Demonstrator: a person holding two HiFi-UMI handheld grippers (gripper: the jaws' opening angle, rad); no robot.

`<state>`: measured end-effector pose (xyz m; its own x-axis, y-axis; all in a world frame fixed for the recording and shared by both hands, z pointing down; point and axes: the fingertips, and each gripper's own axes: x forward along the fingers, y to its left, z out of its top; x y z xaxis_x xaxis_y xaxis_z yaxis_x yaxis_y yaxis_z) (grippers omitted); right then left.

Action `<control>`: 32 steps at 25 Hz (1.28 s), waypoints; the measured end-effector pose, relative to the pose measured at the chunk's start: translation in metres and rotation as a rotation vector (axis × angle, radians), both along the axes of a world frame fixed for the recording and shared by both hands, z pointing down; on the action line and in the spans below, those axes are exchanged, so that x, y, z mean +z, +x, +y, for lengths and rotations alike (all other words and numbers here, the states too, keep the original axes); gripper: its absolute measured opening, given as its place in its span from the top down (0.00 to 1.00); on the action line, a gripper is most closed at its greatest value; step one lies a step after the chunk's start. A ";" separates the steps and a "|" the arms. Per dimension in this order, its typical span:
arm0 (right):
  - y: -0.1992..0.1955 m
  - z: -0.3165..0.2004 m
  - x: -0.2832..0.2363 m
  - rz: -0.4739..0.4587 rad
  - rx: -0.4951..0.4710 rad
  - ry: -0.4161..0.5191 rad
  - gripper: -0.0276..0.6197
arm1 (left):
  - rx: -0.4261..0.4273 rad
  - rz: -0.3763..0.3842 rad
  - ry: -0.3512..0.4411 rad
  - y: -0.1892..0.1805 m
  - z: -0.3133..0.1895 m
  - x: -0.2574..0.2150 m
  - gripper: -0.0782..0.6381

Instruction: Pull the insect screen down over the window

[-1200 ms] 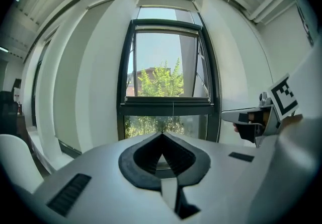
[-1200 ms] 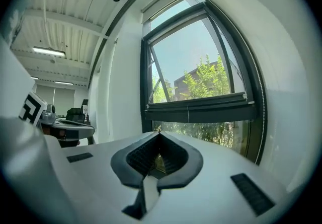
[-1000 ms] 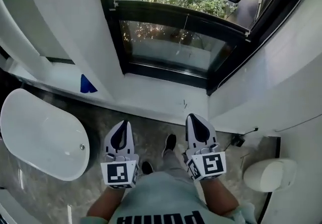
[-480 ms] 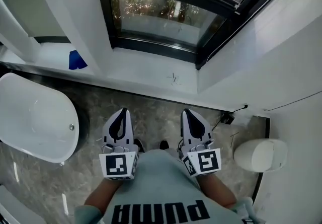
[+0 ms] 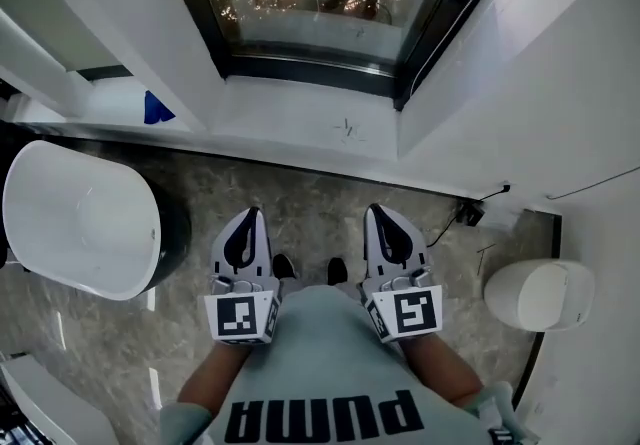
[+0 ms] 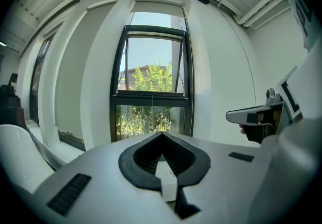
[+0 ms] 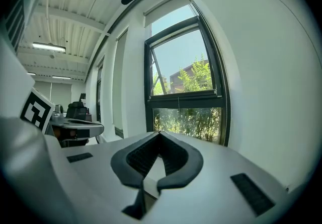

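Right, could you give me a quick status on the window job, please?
Left gripper and right gripper shut, empty. Window unscreened, thin cord hanging at its crossbar. Bathtub left of the path.

Window [image 5: 318, 5] ahead, tub [image 5: 60, 233] at left, perhaps a toilet [image 5: 537, 294] right.

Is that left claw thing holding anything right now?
No: the left gripper has its jaws together tip to tip with nothing between them, and the window stands ahead of it, untouched.
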<state>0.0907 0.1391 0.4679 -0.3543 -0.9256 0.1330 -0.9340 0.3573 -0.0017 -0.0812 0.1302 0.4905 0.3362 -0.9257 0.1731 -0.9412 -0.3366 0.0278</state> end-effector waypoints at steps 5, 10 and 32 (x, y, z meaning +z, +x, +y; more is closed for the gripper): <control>0.020 0.004 0.025 -0.006 -0.014 -0.020 0.95 | -0.025 -0.022 -0.008 0.026 0.005 0.021 0.87; 0.029 0.008 0.051 -0.002 -0.018 -0.048 0.95 | -0.063 -0.036 -0.056 0.033 0.013 0.045 0.87; 0.047 0.036 0.049 0.014 -0.028 -0.053 0.95 | -0.049 -0.032 -0.050 0.054 0.047 0.047 0.87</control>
